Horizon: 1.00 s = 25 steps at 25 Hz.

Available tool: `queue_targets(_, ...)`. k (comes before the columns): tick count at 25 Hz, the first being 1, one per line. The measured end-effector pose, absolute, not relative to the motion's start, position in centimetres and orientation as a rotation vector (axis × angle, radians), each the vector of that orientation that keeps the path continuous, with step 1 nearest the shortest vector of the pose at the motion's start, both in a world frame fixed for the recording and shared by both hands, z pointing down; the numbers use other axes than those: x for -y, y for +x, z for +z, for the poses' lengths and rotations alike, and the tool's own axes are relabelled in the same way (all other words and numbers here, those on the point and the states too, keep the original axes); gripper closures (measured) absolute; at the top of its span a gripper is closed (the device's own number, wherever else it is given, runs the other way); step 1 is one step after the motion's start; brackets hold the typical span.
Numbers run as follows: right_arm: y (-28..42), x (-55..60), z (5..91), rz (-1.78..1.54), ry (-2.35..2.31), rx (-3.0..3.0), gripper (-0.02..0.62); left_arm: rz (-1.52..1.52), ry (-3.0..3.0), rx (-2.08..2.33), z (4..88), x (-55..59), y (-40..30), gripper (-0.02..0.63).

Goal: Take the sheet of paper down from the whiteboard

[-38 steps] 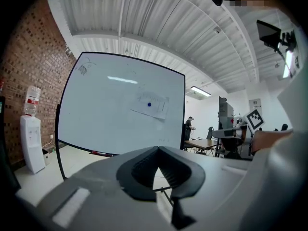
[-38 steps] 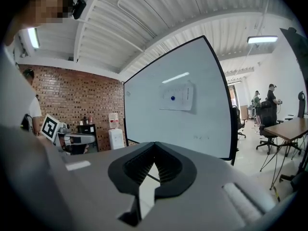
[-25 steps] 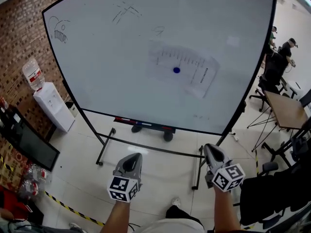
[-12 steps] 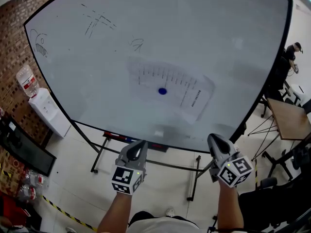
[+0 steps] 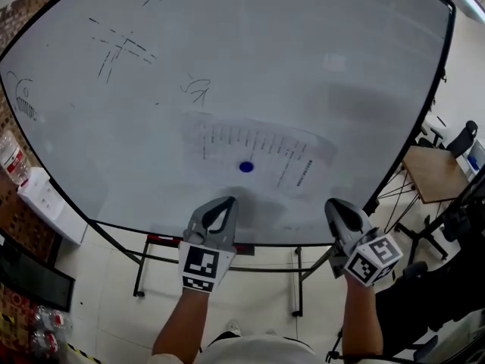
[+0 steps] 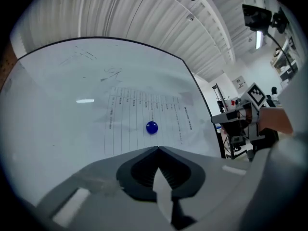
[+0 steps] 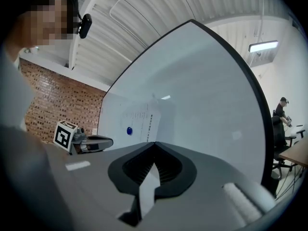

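Left gripper [image 5: 225,200] [image 6: 157,148]: jaws clenched tip to tip with nothing between them; in the head view it sat at the board's lower edge, just below the magnet.
Right gripper [image 5: 333,202] [image 7: 154,142]: jaws also pressed together and empty; it sat off to the right, near the board's lower right frame.
Cut off near: both forearms ran out of the bottom of the head view, and the left gripper's body covered part of the rail under the board.
Sheet of paper [image 5: 227,154] [image 6: 139,119] [image 7: 144,119]: on the whiteboard [image 5: 303,67] [image 6: 57,105] [image 7: 202,90], low and near the middle, apart from both grippers.
Magnet [image 5: 245,167] [image 6: 151,127] [image 7: 129,130]: 1 blue round magnet sat on the sheet near its centre.
Hard to make out: the sheet was pale against the board, its lower edge faded into a grey shadow, and its print was too small to read.
Marker scribbles [image 5: 121,48]: faint lines on the upper left of the board; a small drawing was clipped at the left edge.
Changed since 1 second earlier: the 2 grippers stood higher, up at the board's lower edge rather than over the floor; the board filled more of the head view, and the sheet lay lower in it, closer to the grippers.
Sheet's direction: its long axis ran across the board, dipping a little to the right, with the rows of print turned sideways.
Far right: a desk [image 5: 432,174] and a chair [image 5: 462,136] showed past the board's frame, partly cut off.
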State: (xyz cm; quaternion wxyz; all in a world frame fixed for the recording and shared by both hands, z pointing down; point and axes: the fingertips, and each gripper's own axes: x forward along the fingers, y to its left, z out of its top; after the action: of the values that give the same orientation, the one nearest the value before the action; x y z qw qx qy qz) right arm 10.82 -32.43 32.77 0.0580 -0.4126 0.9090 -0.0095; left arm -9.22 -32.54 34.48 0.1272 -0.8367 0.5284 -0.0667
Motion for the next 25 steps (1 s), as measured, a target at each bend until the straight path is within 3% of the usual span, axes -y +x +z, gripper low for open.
queue_targets(17,9.2,32.9,29.6,0.047,-1.3,-2.707,0.589,-0.169,-2.307,-1.413,29.8,35.2,-8.5,0.598)
queue_targets(20,9.3,32.9,29.6,0.051,-1.284,-2.711,0.589,-0.284,-2.213,-1.415,30.3,36.1,-7.6,0.489)
queue_targets(25,9.3,33.3,30.7,0.05,-1.295,-2.73,0.589,-0.453,-2.017,-1.411,30.6,37.3,-6.7,0.459)
